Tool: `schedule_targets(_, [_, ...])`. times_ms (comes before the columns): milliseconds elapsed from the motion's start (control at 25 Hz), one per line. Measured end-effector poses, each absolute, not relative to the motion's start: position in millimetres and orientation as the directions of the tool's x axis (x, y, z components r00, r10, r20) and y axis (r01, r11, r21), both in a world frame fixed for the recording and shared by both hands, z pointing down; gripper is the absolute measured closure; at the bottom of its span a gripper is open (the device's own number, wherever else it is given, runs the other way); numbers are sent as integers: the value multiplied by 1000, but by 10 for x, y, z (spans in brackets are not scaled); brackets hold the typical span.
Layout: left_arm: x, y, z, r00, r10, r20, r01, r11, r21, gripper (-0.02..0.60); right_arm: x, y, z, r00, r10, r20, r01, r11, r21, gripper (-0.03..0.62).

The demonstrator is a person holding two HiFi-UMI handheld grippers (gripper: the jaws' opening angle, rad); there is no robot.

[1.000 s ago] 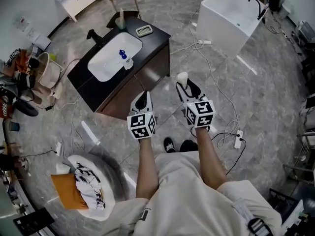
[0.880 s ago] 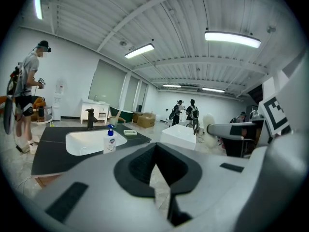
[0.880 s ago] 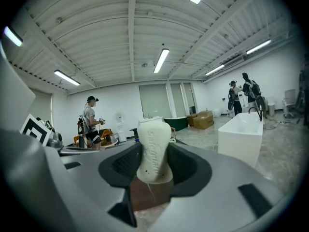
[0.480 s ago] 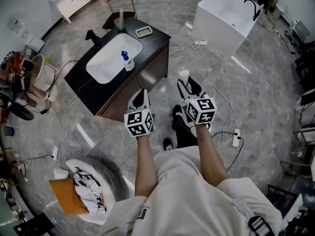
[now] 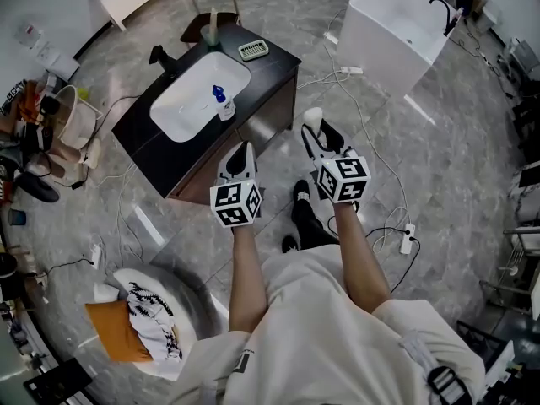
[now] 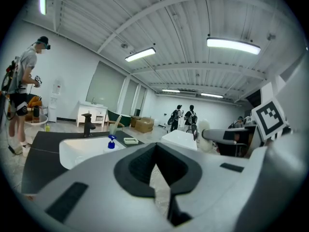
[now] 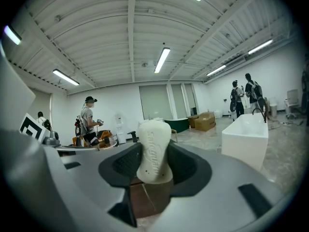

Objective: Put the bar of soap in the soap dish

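White bar of soap [image 7: 154,151] stood on end between the right gripper [image 7: 153,173] pads, jaws closed on its lower half, upper half poking past the tips. That grip probably left the free end clear so it could go down into the dish first. The soap was in the air over bare floor, not yet over the counter.

Soap dish [image 5: 253,51], greenish and slatted, sat well ahead and to the left of that gripper, on the far corner of the dark vanity counter [image 5: 274,64]. It looked empty. The white basin [image 5: 198,99] and a blue-capped bottle [image 5: 221,104] on its rim lay nearer, so the reach likely had to pass beside the bottle.

Left gripper [image 6: 155,164] was just beside the right one, jaws together, nothing in them. Judged idle, since one gripper carried the soap.
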State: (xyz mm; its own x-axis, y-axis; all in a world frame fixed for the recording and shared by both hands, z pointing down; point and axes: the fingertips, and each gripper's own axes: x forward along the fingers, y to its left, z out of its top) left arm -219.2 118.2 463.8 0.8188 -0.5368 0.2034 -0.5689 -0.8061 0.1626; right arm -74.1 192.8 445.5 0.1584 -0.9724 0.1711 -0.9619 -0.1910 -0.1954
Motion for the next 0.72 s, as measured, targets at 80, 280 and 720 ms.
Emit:
schedule_targets(80, [-2134, 1124, 4675, 819, -533, 213, -567, -809, 155, 577, -686, 1847, 4463, 159, -973, 167, -961, -191, -200, 419])
schedule_targets(280, [-1985, 878, 4755, 809, -540, 234, -579, -802, 149, 577, -491, 1588, 4426, 153, -977, 147, -960, -183, -213, 419])
schedule_targets(720, [-1181, 231, 4612, 815, -528, 240, -563, -820, 108, 577, 251, 961, 4213, 147, -984, 101, -958, -167, -235, 419])
